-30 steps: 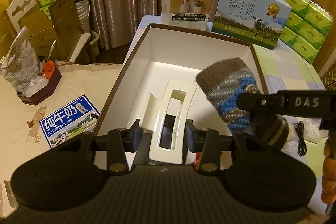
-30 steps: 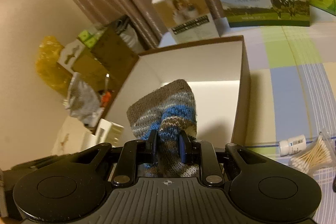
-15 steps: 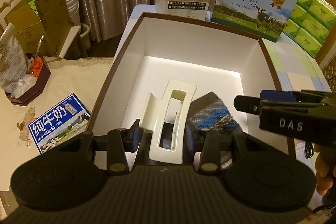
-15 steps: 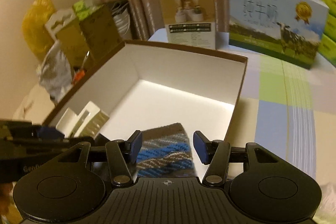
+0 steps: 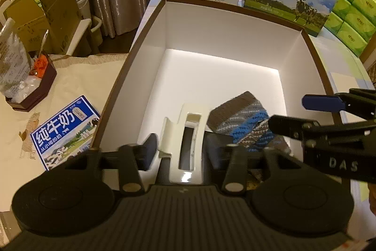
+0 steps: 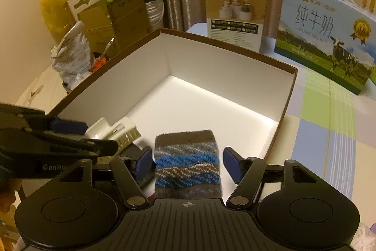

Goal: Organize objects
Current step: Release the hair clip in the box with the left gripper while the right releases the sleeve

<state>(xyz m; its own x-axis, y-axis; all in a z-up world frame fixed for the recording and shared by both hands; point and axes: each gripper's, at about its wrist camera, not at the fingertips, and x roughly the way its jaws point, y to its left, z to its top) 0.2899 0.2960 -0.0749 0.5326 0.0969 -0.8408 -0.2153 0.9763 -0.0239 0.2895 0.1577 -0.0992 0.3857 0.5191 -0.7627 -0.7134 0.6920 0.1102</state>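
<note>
Left gripper (image 5: pixel 181 152): we find its jaws just opened, standing clear of the cream plastic holder (image 5: pixel 186 133) between them. Right gripper (image 6: pixel 188 164): jaws likewise just opened, apart from the knitted sock (image 6: pixel 188 164) lying flat between them. Both items rest on the white floor of the brown-rimmed box (image 5: pixel 235 22), side by side.

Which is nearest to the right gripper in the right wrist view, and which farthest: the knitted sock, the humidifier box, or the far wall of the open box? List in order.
1. knitted sock, between the right gripper's fingers.
2. far wall of the open box, middle ground.
3. humidifier box, behind the open box, by the curtain.
</note>
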